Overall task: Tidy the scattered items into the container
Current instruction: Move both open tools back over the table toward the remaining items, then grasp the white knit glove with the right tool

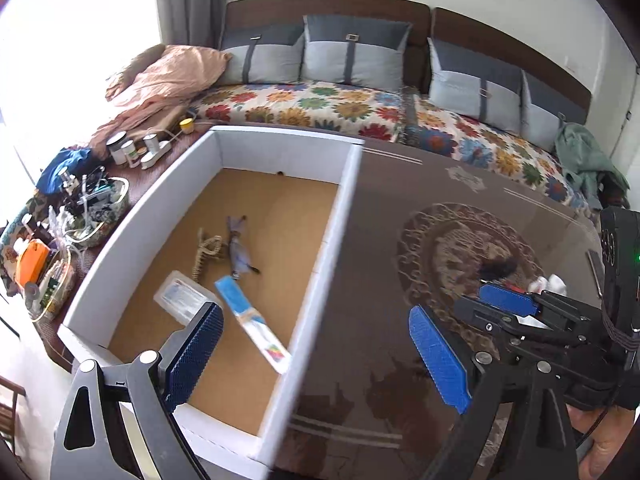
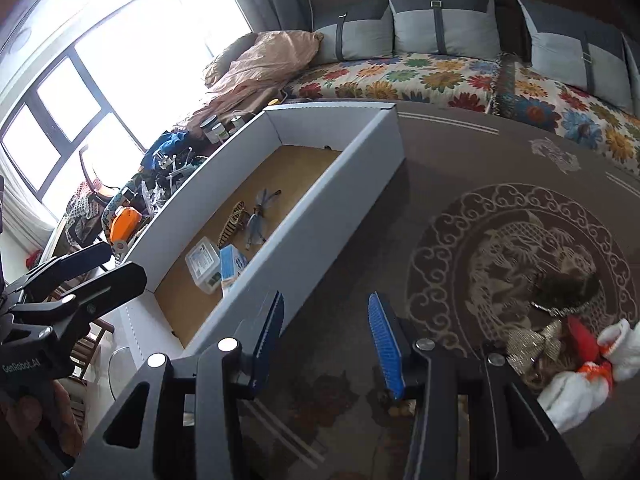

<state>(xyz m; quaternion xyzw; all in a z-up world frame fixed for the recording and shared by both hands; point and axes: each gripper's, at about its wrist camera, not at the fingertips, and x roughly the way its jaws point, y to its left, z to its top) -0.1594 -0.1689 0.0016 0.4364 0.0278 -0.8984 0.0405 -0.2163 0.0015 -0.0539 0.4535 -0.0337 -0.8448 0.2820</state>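
Far left, beyond the box, there's a jumble of jars and baskets (image 1: 80,216) by the bright window, not really part of this.

Then the container (image 1: 224,148), a shallow white cardboard box with a brown floor, sitting on the worktop (image 1: 380,216). Already lying inside it: a clear plastic case (image 1: 182,296), a flat blue packet (image 1: 250,316), a braided hair clip (image 1: 206,250) and a pair of glasses (image 1: 240,254).

The left gripper (image 1: 316,354) hangs over the box's near wall, jaws wide apart, nothing between them. The right gripper (image 2: 326,344) is over the bare worktop just right of the box, also spread and empty.

Further right, well apart from the box, a small pile remains out on the worktop: a dark fuzzy scrunchie-looking thing (image 2: 568,286), a glittery bow (image 2: 536,342) and a white-and-red soft piece (image 2: 580,376), maybe socks, can't tell. They sit close together, some touching.

My guess on handling: all light and floppy. The soft white piece should squash easily, so pinch a bunched fold. The bow looks stiffer; I'd take it at the centre knot. The fuzzy one might slip, so grab across its bulk.

The worktop is glossy dark brown with an ornate circular pattern, so things would likely slide if nudged. Behind it, there's a daybed with a flowery cover (image 1: 320,104) and grey cushions.
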